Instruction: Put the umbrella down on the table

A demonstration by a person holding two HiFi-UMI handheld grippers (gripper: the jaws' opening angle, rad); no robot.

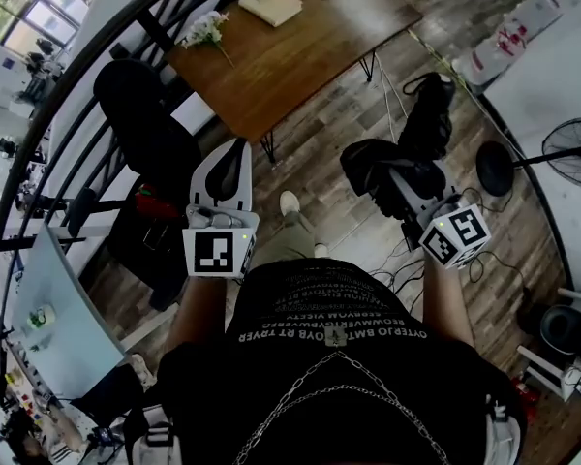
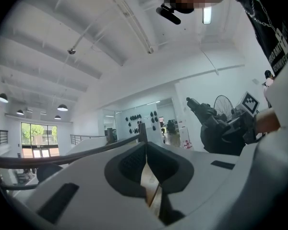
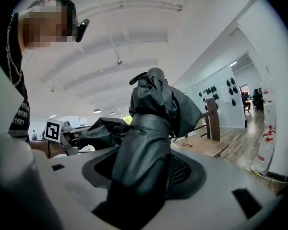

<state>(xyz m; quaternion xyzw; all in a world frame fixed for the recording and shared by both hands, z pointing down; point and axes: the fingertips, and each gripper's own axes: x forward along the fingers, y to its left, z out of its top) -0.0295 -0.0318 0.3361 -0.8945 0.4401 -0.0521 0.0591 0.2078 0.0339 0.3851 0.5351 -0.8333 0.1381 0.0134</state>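
Wooden table point(image 1: 300, 56) stood ahead, book point(image 1: 270, 4) and flowers point(image 1: 205, 29) on it | umbrella point(image 1: 421, 129): black, folded, was held above the floor, short of the table, apart from it | right gripper point(image 1: 392, 177): jaws clamped wide round umbrella | left gripper point(image 1: 234, 153): jaws pressed together, nothing between.

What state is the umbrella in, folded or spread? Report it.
Folded. The umbrella is a tight black bundle with its cloth gathered in, clamped in the right gripper.
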